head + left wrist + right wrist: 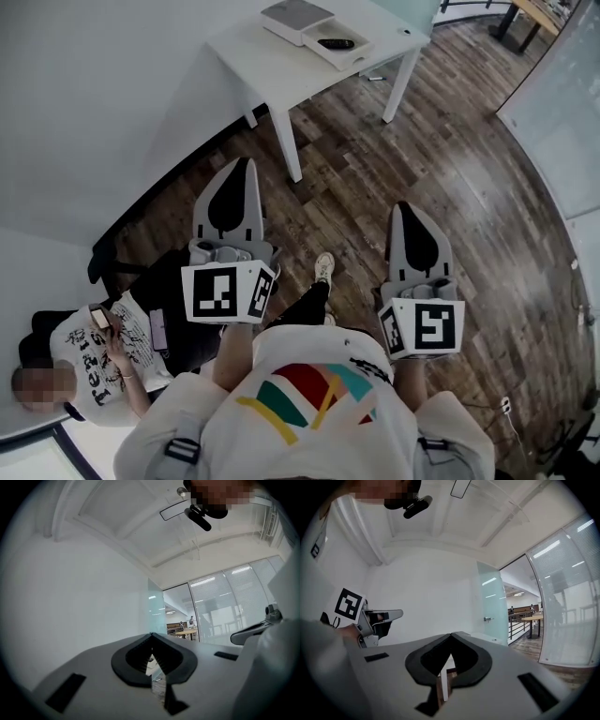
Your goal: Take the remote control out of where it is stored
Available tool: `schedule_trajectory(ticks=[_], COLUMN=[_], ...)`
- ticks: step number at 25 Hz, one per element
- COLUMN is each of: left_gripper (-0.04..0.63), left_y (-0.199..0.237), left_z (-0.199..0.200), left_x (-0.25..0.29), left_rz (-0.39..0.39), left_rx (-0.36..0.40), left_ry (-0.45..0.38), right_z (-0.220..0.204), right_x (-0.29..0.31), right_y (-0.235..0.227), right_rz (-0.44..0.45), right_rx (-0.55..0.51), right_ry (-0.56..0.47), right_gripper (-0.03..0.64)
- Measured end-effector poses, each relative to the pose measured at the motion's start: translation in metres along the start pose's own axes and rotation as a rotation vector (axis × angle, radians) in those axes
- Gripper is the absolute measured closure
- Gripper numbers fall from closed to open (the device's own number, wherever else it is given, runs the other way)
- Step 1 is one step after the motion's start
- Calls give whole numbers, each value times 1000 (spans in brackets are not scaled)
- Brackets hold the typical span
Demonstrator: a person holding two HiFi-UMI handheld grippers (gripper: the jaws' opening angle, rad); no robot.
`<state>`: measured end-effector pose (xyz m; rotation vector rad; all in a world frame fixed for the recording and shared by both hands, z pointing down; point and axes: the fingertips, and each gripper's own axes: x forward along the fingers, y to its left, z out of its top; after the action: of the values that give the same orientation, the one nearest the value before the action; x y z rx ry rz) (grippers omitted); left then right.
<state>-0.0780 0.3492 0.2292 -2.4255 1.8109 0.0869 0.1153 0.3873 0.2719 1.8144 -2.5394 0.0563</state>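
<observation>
Jaws together, empty, on left gripper (247, 163) and right gripper (402, 205); remote control (336, 43) lies on table (267, 67) well ahead.

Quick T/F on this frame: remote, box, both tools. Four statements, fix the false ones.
1. The remote control lies in the open white box on the table. True.
2. The right tool is holding the remote control. False: it is shut on nothing, well short of the table.
3. The left tool is wide open. False: it is shut and empty.
4. Both tools are over the wooden floor. True.
</observation>
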Motion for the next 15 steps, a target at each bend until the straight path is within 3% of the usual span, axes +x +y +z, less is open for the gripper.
schedule_trajectory(ticks=[8,15], left_gripper=[589,589], left_y=[40,69], left_z=[-12,-22], left_x=[78,134], left_rz=[19,33], left_rx=[-30,-54], left_ry=[11,1], right_z=[28,27], right_x=[86,146], right_y=[-14,-24], right_rz=[25,25], right_rx=[-39,-65], right_ry=[-30,-8], right_gripper=[618,618])
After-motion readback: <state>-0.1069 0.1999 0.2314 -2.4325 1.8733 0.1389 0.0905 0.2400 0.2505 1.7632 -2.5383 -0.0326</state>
